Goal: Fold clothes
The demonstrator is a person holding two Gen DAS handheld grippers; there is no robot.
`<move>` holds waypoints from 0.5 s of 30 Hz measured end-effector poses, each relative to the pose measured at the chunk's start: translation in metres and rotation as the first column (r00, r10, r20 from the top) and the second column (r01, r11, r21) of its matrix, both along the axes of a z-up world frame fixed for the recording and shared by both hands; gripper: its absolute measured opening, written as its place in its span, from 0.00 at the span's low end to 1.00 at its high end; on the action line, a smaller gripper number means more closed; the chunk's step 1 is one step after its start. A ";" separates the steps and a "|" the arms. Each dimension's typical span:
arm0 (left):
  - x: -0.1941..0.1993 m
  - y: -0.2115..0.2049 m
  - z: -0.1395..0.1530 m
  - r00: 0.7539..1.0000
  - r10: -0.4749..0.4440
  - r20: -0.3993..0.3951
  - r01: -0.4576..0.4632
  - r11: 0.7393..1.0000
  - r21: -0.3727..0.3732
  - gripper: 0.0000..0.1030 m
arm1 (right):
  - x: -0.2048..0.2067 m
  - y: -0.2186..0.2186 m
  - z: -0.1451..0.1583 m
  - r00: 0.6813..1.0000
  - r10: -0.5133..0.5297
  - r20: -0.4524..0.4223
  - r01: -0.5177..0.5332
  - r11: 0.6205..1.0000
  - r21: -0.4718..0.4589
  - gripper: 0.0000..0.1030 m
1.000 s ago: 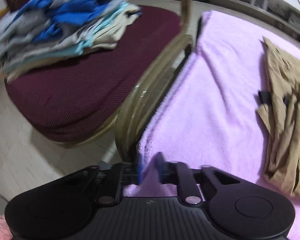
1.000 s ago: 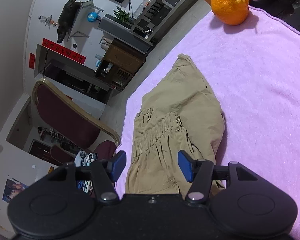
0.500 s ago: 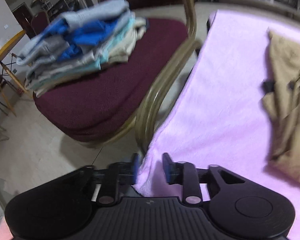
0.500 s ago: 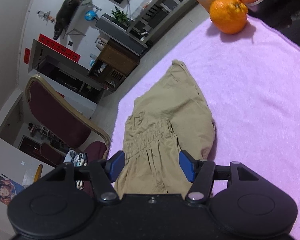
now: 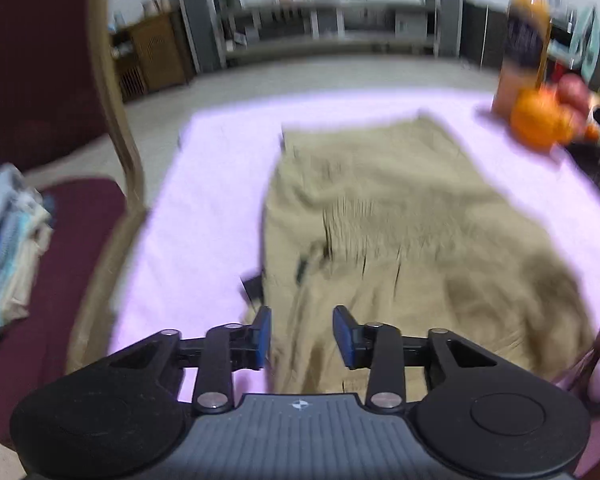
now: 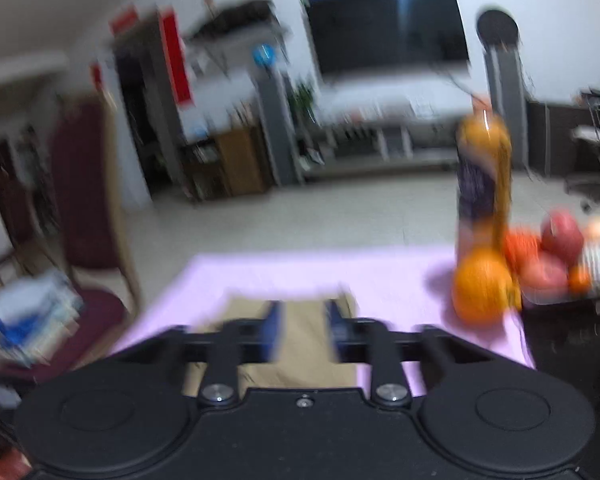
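Tan shorts lie crumpled on the pink blanket that covers the table. My left gripper is open and empty, over the near edge of the shorts. My right gripper is open and empty, raised above the shorts, which show between its fingers. Both views are blurred by motion.
A maroon chair with a stack of folded clothes stands left of the table. An orange, a juice bottle and a fruit bowl stand at the far right of the blanket. A dark cord lies at the right edge.
My left gripper let go of the blanket edge, opened and swung right over the shorts. My right gripper lifted and tilted up toward the room.
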State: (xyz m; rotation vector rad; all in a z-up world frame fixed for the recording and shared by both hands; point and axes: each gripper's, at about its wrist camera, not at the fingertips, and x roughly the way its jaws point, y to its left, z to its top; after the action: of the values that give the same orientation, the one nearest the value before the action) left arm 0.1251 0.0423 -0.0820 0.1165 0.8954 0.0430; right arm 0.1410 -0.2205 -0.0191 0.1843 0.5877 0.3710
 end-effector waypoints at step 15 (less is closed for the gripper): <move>0.015 0.019 -0.034 0.999 0.017 0.033 -0.016 0.999 -0.032 0.27 | 0.005 0.066 -0.093 0.882 0.235 -0.408 -0.333 0.924 -0.186 0.10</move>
State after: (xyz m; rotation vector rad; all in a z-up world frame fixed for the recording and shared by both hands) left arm 0.1398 0.0608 -0.1156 0.0787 0.8639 0.0457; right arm 0.1460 -0.1541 -0.1125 -0.0830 1.0466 0.5496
